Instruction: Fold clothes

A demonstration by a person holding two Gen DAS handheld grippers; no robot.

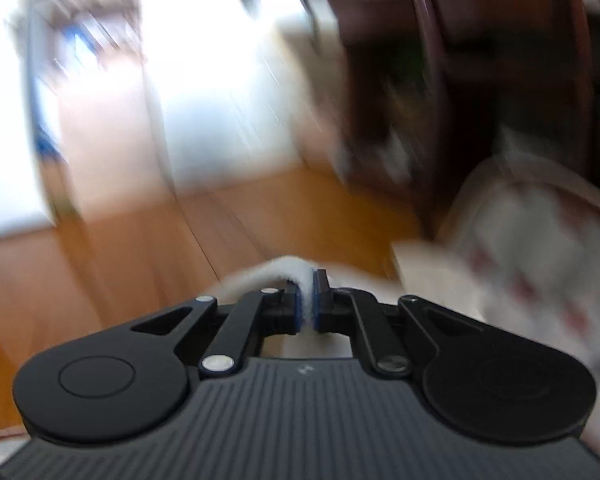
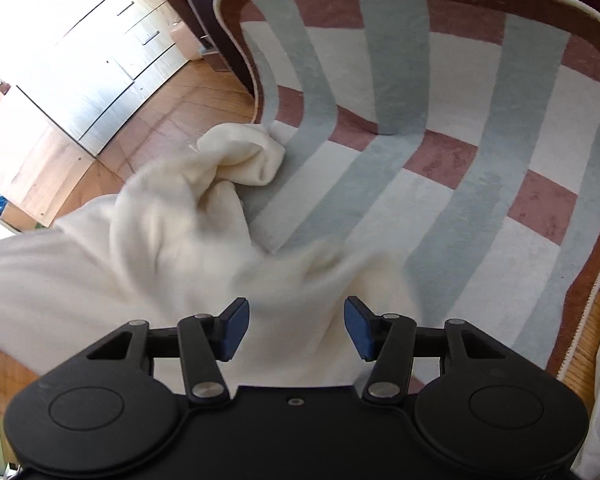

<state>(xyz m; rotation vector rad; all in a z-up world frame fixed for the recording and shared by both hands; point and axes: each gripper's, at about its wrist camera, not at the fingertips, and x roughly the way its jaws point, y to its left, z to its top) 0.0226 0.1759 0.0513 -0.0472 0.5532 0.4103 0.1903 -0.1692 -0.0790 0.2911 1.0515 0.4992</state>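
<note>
Nearest the lens, we are keeping our right claw [image 2: 296, 330] spread wide with nothing between its blue pads [image 2: 235, 330], poised over the cream garment [image 2: 172, 240]. That garment is lying crumpled across the left and lower centre of the right wrist view, partly on the striped rug [image 2: 460, 160], partly over the wooden floor [image 2: 172, 96]. We are pinching a fold of the same cream cloth [image 1: 284, 272] in our left claw [image 1: 309, 304], closed tight; that view is blurring heavily.
</note>
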